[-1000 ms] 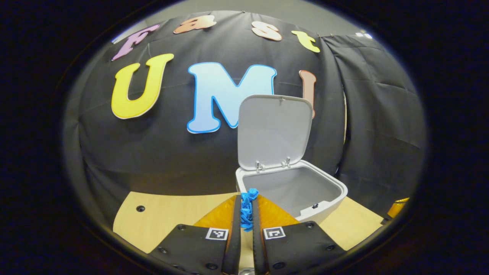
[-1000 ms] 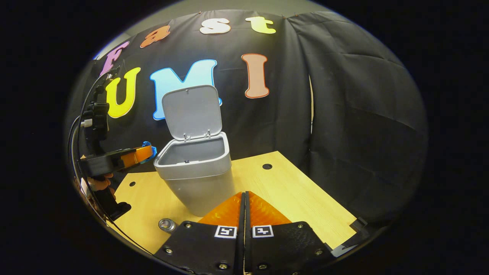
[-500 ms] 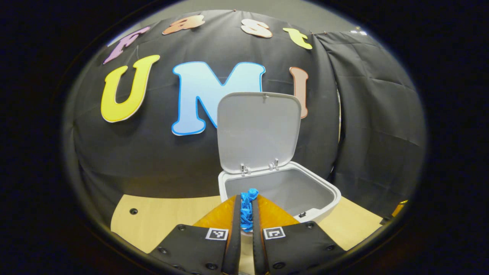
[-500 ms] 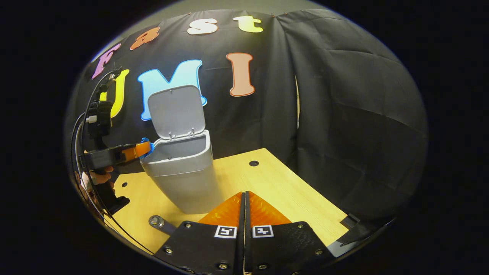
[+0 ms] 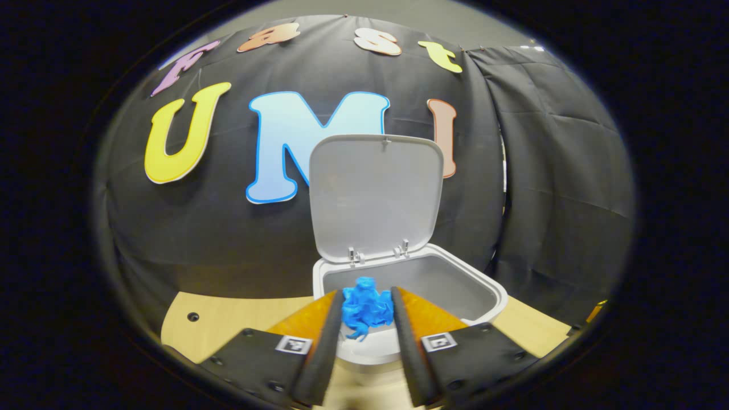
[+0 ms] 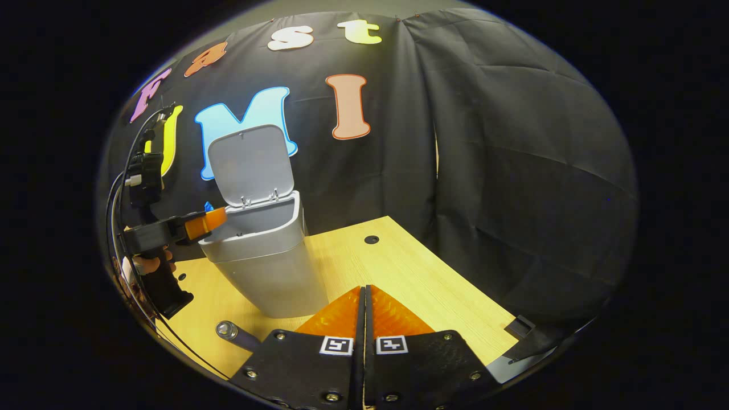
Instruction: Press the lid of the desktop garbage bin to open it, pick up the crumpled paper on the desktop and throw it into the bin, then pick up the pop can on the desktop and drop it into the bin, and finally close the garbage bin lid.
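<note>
The grey garbage bin (image 5: 494, 296) stands with its lid (image 5: 376, 193) tipped up and back. In the left gripper view my left gripper (image 5: 367, 292) hangs over the bin's near rim, its fingers spread apart. The blue crumpled paper (image 5: 367, 310) sits loosely between them, puffed out above the bin's opening. The right gripper view shows the bin (image 6: 267, 273), its raised lid (image 6: 248, 165) and the left gripper (image 6: 211, 217) at its left rim, held by a hand. The pop can (image 6: 232, 332) lies on the desk at the bottom left. My right gripper (image 6: 364, 288) is shut on nothing, low over the desk.
The wooden desk (image 6: 410, 273) has small round holes (image 6: 371, 240) and ends at the black cloth wall behind and to the right. A cable loops from the left gripper down the left edge. Open desk lies right of the bin.
My left gripper moved forward over the bin's rim and its fingers spread; the squeezed paper has puffed out between them. My right gripper swung slightly right, staying shut.
</note>
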A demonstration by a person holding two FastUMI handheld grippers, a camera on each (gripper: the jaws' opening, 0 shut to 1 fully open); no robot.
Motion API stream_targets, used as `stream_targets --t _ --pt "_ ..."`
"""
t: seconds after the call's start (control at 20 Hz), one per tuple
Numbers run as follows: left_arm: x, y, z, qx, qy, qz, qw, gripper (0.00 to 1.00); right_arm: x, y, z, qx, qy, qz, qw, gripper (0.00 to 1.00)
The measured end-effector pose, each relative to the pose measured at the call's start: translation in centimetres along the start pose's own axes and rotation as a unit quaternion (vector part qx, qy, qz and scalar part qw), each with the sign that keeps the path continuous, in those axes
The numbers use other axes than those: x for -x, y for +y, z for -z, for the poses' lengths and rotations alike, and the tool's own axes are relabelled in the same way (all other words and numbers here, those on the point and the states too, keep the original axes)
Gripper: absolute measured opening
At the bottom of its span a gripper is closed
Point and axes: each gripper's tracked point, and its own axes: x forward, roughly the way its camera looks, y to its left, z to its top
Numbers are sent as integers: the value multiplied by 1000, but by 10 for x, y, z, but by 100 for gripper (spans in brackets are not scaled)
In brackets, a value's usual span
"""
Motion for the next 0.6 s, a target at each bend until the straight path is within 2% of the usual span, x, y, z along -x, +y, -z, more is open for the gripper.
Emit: stream_targets --t 0.05,0.15,0.4,0.6 --pt "0 0 -1 0 -1 1 1000 82 -1 1 -1 1 1 -2 1000 1" --pt "0 0 -4 -3 -6 0 1000 90 -3 3 -2 2 2 -6 1000 1" --pt "7 10 -10 -8 -14 -7 1000 90 -10 13 -1 5 5 -21 1000 1" --pt "21 33 -13 -4 -18 -26 999 90 -15 35 2 15 11 -48 999 1"
